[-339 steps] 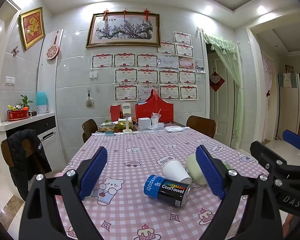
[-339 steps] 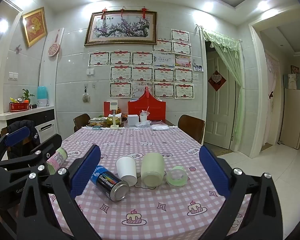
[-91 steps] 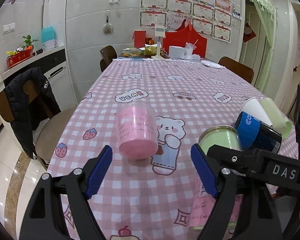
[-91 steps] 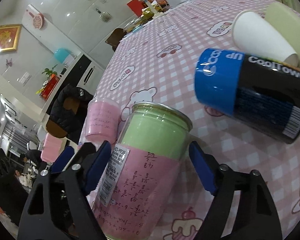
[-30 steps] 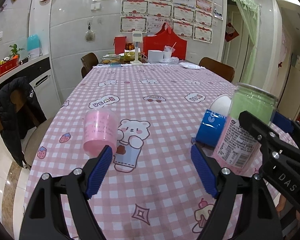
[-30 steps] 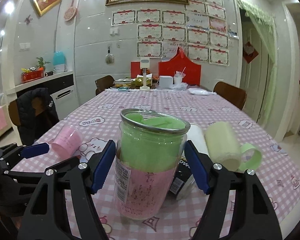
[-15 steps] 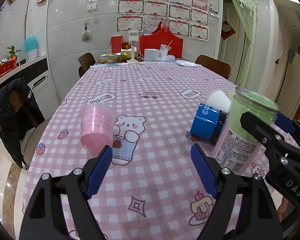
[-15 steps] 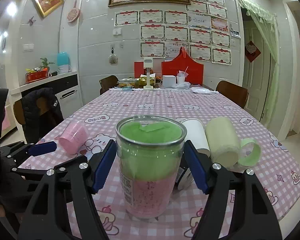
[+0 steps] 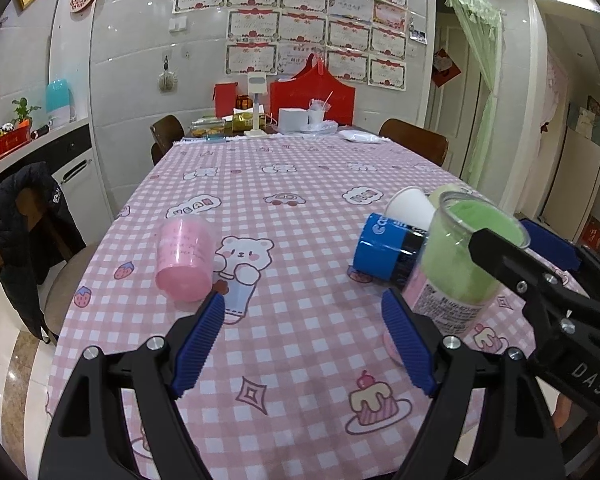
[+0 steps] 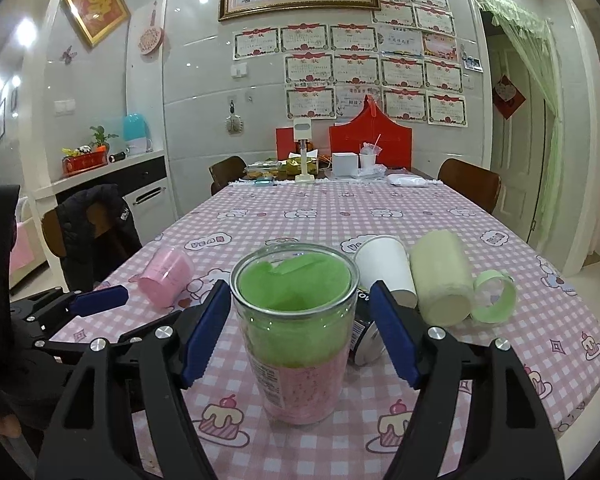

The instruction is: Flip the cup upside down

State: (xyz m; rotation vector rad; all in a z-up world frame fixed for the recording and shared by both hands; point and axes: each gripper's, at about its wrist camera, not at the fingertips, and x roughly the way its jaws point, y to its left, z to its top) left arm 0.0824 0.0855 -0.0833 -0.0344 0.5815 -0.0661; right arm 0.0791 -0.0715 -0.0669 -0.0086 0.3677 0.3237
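Clear plastic forms the cup (image 10: 296, 336), which is seen standing upright on the pink checked tabletop (image 10: 340, 208) near its front edge, with green filling in its upper part and pink filling below, and a printed label on its side. The cup is framed by the blue pads of the right tool (image 10: 296, 336), whose fingers are spread slightly wider than the cup; whether the pads touch its wall cannot be told. In the left wrist view the same cup (image 9: 460, 264) is seen at the right, partly behind a black finger of the right tool (image 9: 548, 288). The left tool (image 9: 306, 344) is held wide open over bare cloth with nothing between its pads. A pink cup (image 9: 185, 258) is lying on its side towards the tabletop's left edge, well apart from the rest. Just behind the clear cup a blue and black can (image 9: 388, 248) is lying on its side, beside a white paper cup (image 10: 386, 266), a pale green tumbler (image 10: 442, 280), also tipped over, and a green tape ring (image 10: 494, 296). Open cloth is left between the pink cup and this cluster. Boxes and a red bag (image 10: 370, 142) are gathered at the far end.
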